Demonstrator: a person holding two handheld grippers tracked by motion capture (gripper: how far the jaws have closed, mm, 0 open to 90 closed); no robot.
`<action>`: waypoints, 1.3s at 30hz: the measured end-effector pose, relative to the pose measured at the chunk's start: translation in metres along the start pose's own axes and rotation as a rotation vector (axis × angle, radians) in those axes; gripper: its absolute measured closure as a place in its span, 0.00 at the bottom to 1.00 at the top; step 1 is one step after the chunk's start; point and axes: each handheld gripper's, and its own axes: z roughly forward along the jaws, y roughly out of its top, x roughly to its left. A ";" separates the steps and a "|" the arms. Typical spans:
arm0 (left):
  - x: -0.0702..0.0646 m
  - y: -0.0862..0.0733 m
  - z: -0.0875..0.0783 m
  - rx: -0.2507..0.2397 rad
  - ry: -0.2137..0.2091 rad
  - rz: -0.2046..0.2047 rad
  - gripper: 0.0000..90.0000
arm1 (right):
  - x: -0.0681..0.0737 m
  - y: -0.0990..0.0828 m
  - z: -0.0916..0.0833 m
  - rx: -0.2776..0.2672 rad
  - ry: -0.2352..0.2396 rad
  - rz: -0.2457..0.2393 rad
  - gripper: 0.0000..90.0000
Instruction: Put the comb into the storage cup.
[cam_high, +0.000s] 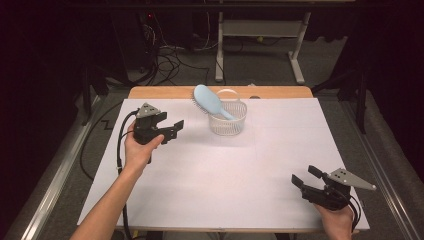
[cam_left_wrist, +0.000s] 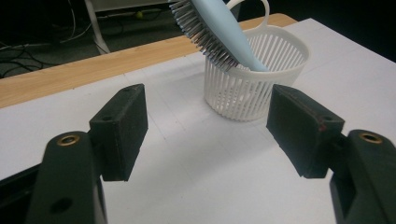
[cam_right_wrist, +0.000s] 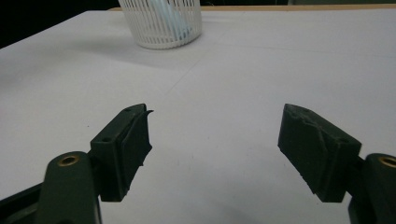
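Jaws, left: spread, nothing between the pads. The left gripper (cam_high: 170, 129) is held above the bench, left of the basket, pointing toward it.
Jaws, right: spread wide and empty. The right gripper (cam_high: 304, 179) sits low at the near right corner of the bench, aimed up and left across the sheet.
Hairbrush: light blue hairbrush (cam_high: 210, 101) stands handle-down in the white basket (cam_high: 227, 122). The head sticks out over the rim at the upper left, bristles facing down and away from the basket.
Long axis: runs on a slant, from the handle end inside the basket up to the head leaning out toward the left gripper's side.
Basket: slatted white plastic with a loop handle at the back, upright near the far middle of the bench (cam_high: 280, 165), on the white sheet.
Left gripper view: brush head (cam_left_wrist: 210, 32) lies ahead and above the line of the jaws, basket (cam_left_wrist: 254, 84) straight ahead and slightly right between them.
Right gripper view: basket (cam_right_wrist: 161, 23) far off at top left, well apart from the jaws.
Nearer hand: left, clearly; near the basket but not touching it.
Judgement: if the brush is to be taken, the head overhanging the rim is the free part, and the left jaws would have to rise and close across its width.
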 end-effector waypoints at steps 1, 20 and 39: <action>0.000 0.000 0.000 -0.001 0.000 -0.001 0.33 | 0.000 0.000 0.000 0.000 0.000 0.001 0.28; 0.002 -0.011 -0.011 -0.018 0.002 -0.017 0.33 | 0.000 0.000 0.000 0.001 -0.004 0.002 0.28; 0.004 -0.020 -0.020 -0.024 0.027 -0.003 0.33 | 0.000 0.000 0.000 0.002 -0.003 -0.002 0.28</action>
